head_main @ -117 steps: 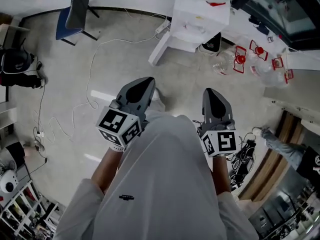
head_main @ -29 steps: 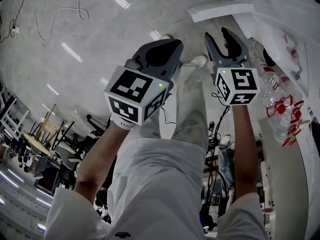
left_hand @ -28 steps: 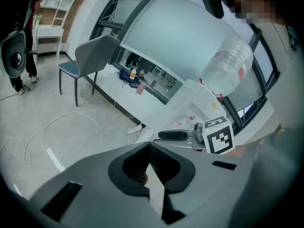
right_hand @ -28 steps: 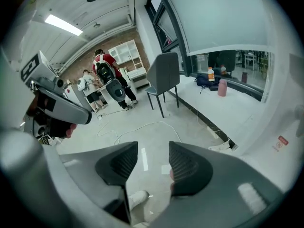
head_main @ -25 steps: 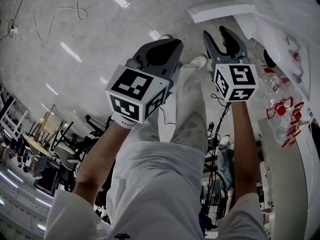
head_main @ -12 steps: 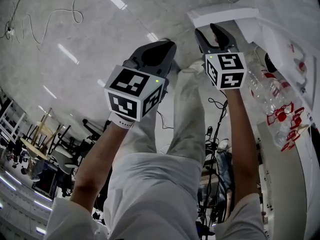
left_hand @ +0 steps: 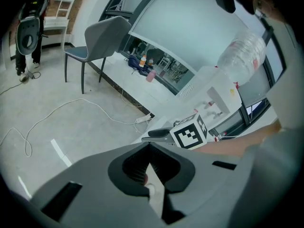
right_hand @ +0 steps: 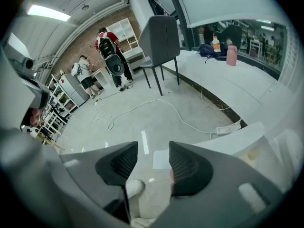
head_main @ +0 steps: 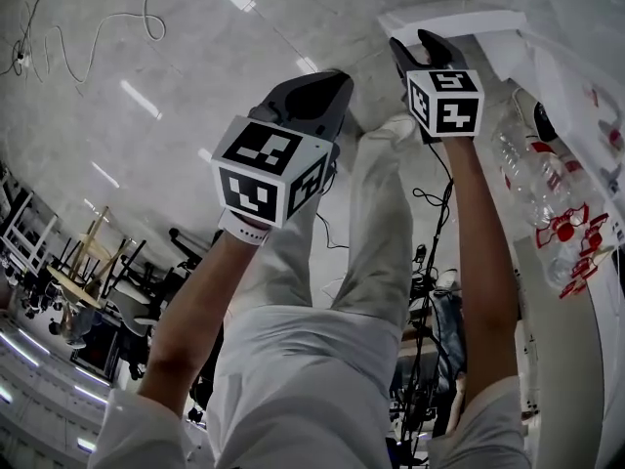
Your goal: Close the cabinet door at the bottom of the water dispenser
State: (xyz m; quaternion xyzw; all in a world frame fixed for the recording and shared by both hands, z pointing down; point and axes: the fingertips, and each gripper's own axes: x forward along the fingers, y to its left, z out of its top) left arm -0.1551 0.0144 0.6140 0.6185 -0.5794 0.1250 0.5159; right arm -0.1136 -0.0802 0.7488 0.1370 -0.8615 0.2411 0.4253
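Observation:
The white water dispenser (left_hand: 209,95) stands by the window with a clear bottle (left_hand: 243,55) on top. Its white cabinet door (head_main: 451,22) stands swung out low over the floor, and its edge also shows in the right gripper view (right_hand: 247,139). My right gripper (head_main: 422,47) is open with nothing between its pads, and its tips are just short of the door's edge. In its own view my right gripper (right_hand: 153,158) shows floor through the gap. My left gripper (head_main: 314,84) hangs over the floor left of the door, shut and empty; in its own view the left gripper (left_hand: 149,148) has its jaws together.
A white cable (right_hand: 156,106) snakes over the grey floor to a power strip (right_hand: 225,127) near the door. A grey chair (right_hand: 161,39) stands by the window ledge. Empty red-capped plastic bottles (head_main: 562,233) lie right of the dispenser. My legs and a white shoe (head_main: 391,125) are below the grippers.
Both grippers have sunk toward the floor. The right one dropped further and now sits close to the door's edge. Neither gripper's jaws have changed.

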